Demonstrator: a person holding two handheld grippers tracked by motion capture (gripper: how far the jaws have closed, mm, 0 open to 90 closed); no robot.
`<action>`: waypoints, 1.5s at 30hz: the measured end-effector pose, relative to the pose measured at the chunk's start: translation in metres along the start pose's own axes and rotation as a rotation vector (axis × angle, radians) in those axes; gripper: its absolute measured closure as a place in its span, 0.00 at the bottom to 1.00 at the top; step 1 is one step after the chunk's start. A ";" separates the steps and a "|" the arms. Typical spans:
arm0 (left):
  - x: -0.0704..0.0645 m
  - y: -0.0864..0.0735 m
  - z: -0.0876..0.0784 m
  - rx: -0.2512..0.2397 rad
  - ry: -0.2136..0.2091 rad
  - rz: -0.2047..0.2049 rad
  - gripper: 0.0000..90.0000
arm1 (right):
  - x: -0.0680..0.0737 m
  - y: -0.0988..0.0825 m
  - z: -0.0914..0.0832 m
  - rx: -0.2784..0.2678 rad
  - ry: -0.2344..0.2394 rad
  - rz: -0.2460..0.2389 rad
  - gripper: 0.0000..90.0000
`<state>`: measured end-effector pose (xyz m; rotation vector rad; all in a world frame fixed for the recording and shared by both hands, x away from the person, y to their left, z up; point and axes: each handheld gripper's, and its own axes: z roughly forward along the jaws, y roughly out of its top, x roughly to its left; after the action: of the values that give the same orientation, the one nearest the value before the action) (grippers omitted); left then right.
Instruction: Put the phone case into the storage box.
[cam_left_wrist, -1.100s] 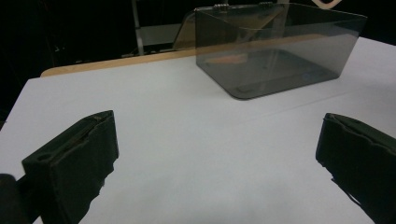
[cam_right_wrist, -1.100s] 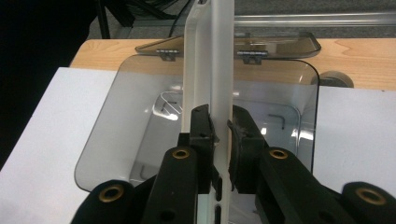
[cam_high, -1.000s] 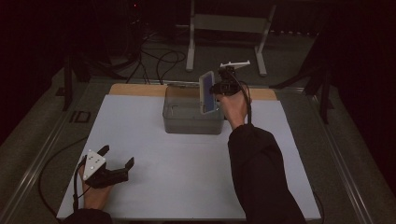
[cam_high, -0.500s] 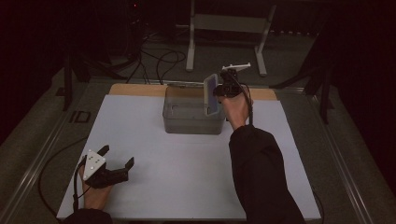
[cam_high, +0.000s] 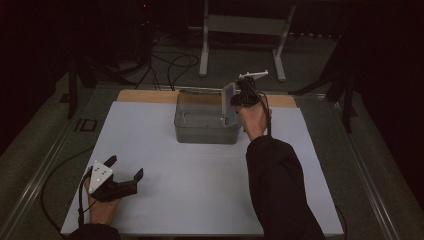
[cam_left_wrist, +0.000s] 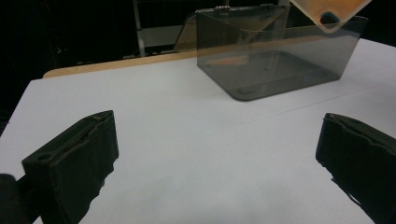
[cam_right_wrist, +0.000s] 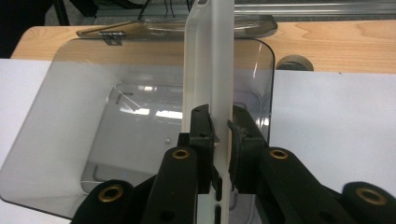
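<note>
Two hand-held grippers — left (cam_high: 122, 172), right (cam_right_wrist: 220, 126) — one clear bin (cam_high: 200, 120), one white phone case (cam_right_wrist: 210, 70).

Left gripper (cam_high: 126, 169) rests low at seven o'clock, jaws spread wide and pointing toward two o'clock, the hand (cam_high: 100, 210) under it. Right arm (cam_high: 280, 190) stretches to twelve o'clock; right gripper (cam_right_wrist: 220, 125) points down, jaws pinched shut on a thin panel (cam_right_wrist: 208, 70).

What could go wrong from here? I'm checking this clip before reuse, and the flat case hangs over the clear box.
The right gripper pinches the phone case by one thin edge, so it might pivot or slip. The case stands edge-on above the clear box near its right wall; lowering it could catch the rim. The left gripper rests far away, open, so nothing steadies the box if bumped.
</note>
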<state>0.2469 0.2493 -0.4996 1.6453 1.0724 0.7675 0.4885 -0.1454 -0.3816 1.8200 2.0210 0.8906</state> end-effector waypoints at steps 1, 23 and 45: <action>0.000 0.000 0.000 0.000 0.000 0.000 0.00 | 0.000 -0.001 0.001 0.000 -0.001 0.000 0.91; 0.000 0.000 -0.001 -0.003 0.004 0.001 0.00 | -0.004 -0.008 0.015 0.033 -0.058 -0.015 0.91; 0.000 0.000 -0.001 -0.004 0.006 -0.001 0.00 | 0.000 -0.015 0.029 0.065 -0.113 -0.040 0.91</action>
<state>0.2463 0.2500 -0.4991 1.6394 1.0749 0.7736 0.4939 -0.1380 -0.4131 1.8132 2.0306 0.7023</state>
